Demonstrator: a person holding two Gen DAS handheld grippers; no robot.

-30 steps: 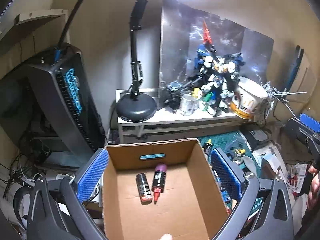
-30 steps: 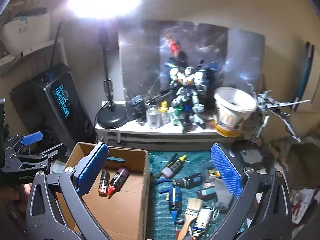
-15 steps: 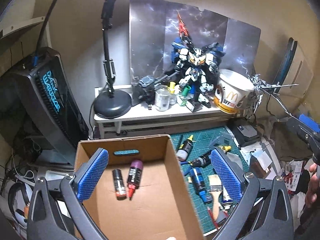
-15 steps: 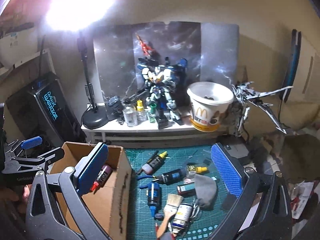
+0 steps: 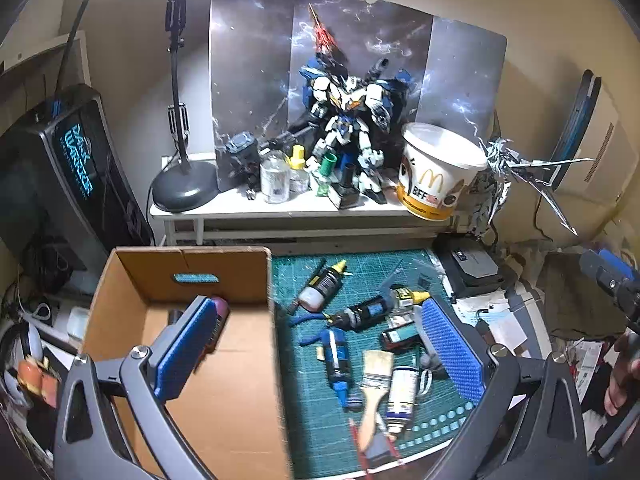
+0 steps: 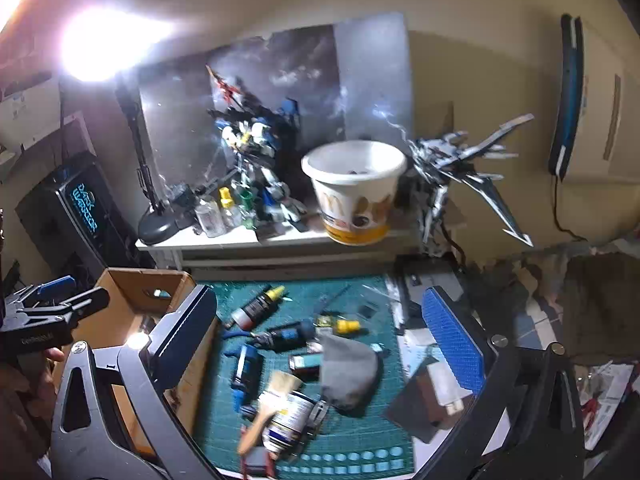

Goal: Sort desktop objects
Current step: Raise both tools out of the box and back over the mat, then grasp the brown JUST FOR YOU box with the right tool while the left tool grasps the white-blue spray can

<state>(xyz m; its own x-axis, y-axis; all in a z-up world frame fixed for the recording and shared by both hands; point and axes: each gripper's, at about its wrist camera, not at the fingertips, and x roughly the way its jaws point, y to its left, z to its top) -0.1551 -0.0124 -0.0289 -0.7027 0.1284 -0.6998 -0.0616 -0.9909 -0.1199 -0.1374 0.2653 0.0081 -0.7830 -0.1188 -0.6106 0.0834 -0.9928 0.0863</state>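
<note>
Both tools, left tool (image 5: 320, 340) and right tool (image 6: 320, 344), gape wide, empty.

Bottles (image 5: 374, 312), brush (image 5: 374, 396) lying scattered on green mat (image 5: 304, 420); purple-capped bottle (image 5: 220, 308) inside open cardboard box (image 5: 224, 412).

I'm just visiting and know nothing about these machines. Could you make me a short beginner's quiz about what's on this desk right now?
1. True or false: the left claw is shut on a paint bottle.
2. Which lies on the green cutting mat? A) a paintbrush B) a banana C) a coffee mug
3. Fill in: the cardboard box sits to the ____ of the mat, seen from the left wrist view.

Key:
1. False. Both it and the right claw are open and hold nothing.
2. A, the paintbrush, among the bottles.
3. Left.
</note>
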